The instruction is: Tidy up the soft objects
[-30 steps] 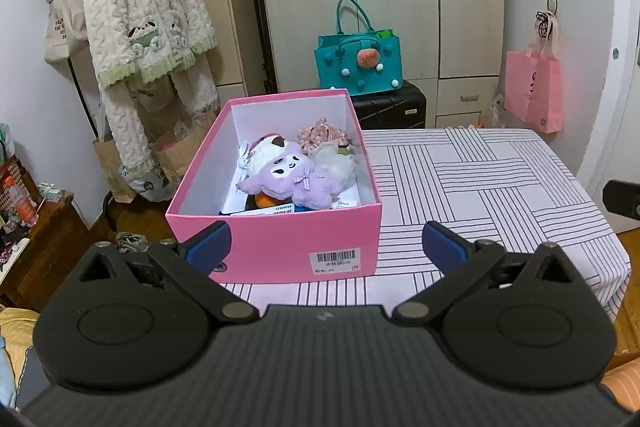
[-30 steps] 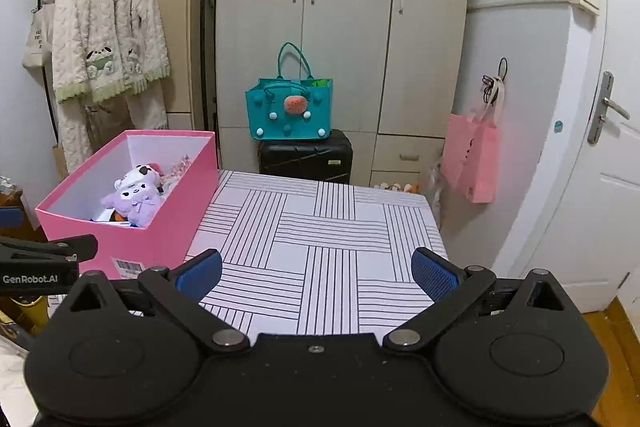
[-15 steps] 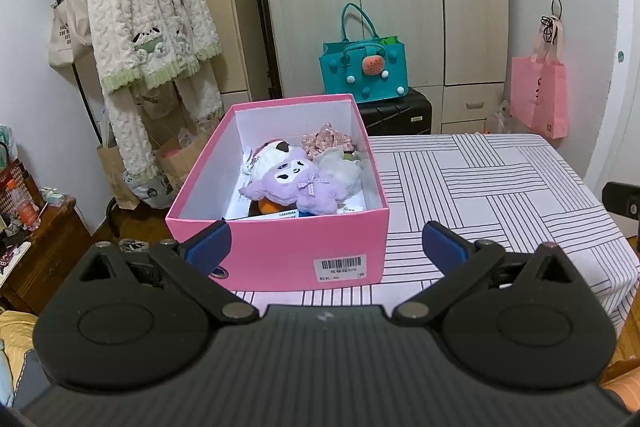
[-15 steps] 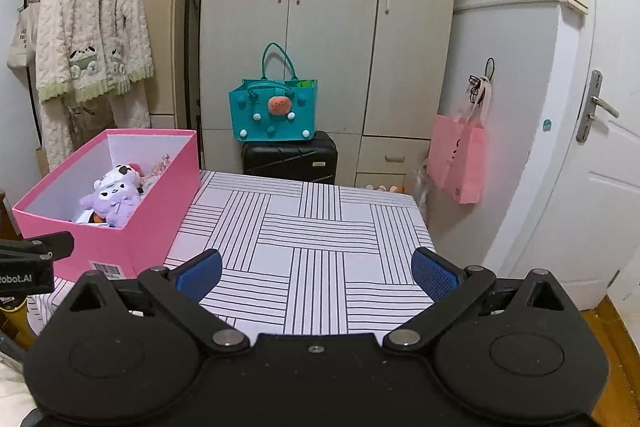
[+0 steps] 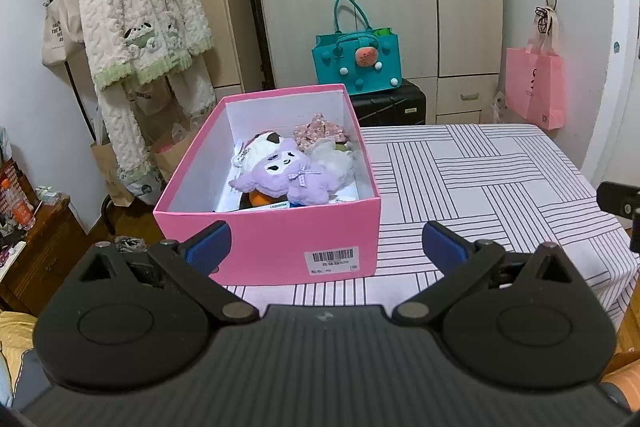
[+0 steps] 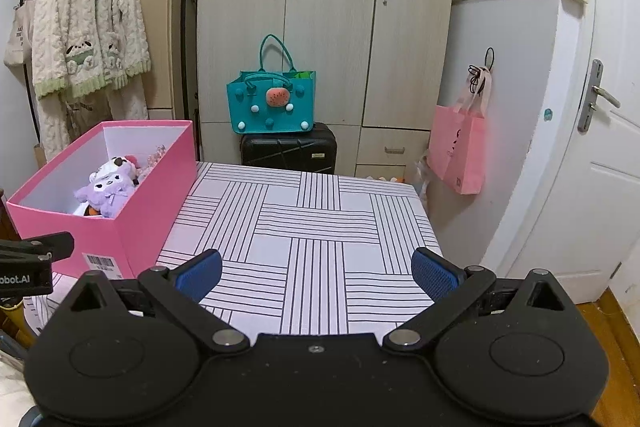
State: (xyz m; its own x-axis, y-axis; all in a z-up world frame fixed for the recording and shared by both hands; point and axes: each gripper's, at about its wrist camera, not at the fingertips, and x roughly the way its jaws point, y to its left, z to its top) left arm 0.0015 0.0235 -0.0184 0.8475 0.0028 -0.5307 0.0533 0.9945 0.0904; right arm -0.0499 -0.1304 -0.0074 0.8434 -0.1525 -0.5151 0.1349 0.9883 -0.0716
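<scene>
Roughly by size, largest first:
Wardrobe (image 6: 328, 27): pale wood doors with metal handles, against the back wall.
Table (image 6: 320, 227): covered by a white cloth with black line blocks; its right part is bare.
Robe (image 5: 136, 7): cream and green, fluffy, on a hanger at the left, with a panda patch.
Pink box (image 5: 280, 247): open, on the left end of the table; a white barcode sticker (image 5: 331, 261) sits on its near wall, digits too small to read.
Suitcase (image 6: 288, 151): black, behind the table's far edge.
Teal bag (image 6: 272, 99): stands on the suitcase, with pom-poms and a watermelon patch.
Pink bag (image 6: 460, 147): hangs on the right wall by the door; its print is unreadable.
Soft toys: a purple plush (image 5: 288, 175) lies in the box on top of a white plush (image 5: 260, 147), with a flowered fabric piece (image 5: 320, 131) behind them.
Left gripper (image 5: 324, 247): fingers spread wide, holding nothing, just before the box's near wall.
Right gripper (image 6: 316, 271): fingers spread wide, holding nothing, over the table's near edge.
Writing: "obot.AI" shows on the left gripper's side in the right wrist view.
</scene>
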